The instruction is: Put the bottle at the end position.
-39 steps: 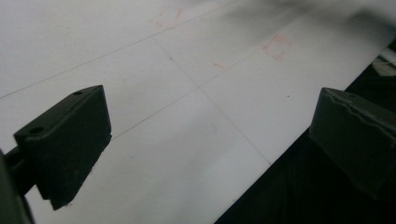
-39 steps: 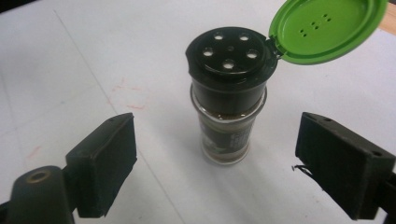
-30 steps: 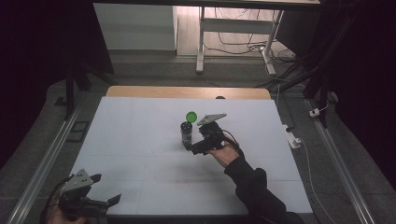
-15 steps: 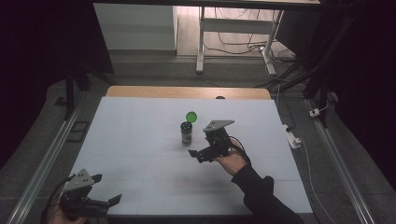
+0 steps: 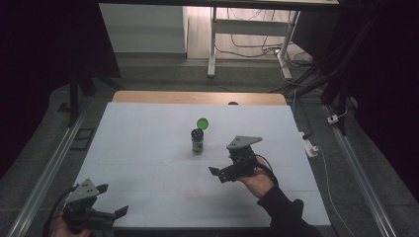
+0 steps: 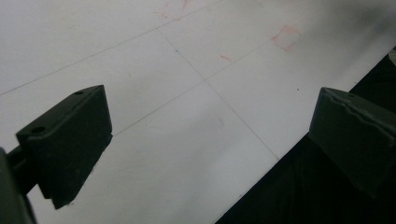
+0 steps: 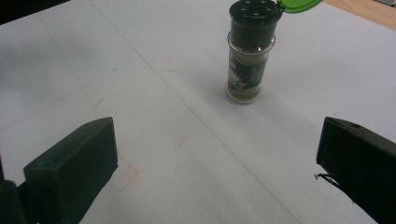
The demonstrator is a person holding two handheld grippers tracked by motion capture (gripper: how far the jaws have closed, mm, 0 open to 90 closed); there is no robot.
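The spice jar [image 5: 197, 142] stood upright near the middle of the desk [image 5: 148, 148], its green flip lid [image 5: 202, 123] swung open, so the opening appeared done. The right gripper [image 5: 223, 174], just near-right of the jar, had its fingers spread, having just opened, nothing between them. The left gripper [image 5: 109, 200], well apart near-left of the jar, was spread and empty; closing or pouring seemingly remained.

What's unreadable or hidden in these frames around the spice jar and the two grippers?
- Spice jar label: too small and dark to read in the right gripper view; a speck in the high view.
- Green flip lid: cut off by the top edge of the right gripper view.
- Jar contents: dim behind the glass, kind unclear.
- Left gripper: its hand is cut off by the bottom edge of the high view.
- Right gripper: far jaw hidden behind its body in the high view.
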